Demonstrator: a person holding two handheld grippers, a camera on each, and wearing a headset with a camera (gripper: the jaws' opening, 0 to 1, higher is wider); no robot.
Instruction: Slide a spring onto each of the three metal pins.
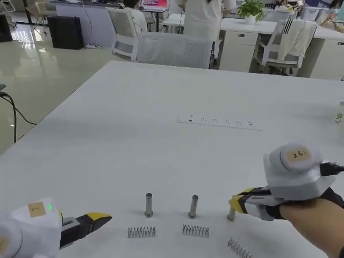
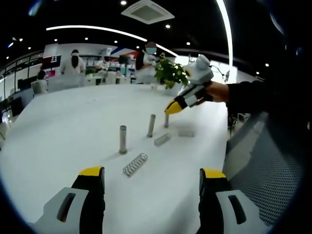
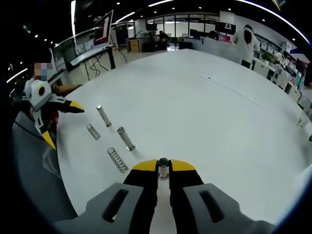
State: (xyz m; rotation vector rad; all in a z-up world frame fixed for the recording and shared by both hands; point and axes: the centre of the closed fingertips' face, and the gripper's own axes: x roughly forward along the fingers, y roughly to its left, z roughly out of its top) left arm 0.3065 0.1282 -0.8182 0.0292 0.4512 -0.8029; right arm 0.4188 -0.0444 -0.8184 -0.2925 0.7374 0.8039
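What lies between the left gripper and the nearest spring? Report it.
Nothing but bare white table: the left gripper view shows that stretch between the open left gripper and the spring ahead. The head view agrees.

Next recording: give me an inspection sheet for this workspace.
Surface: white table, clean.
Job's things: left pin, middle pin and right pin upright; left spring, middle spring and right spring lying flat, none fitted.
Clutter: power strip further back.
Grippers: left gripper open, holding nothing; right gripper jaws closed on right pin.
Cables: black cable on floor.
Surroundings: office, chairs, plant.
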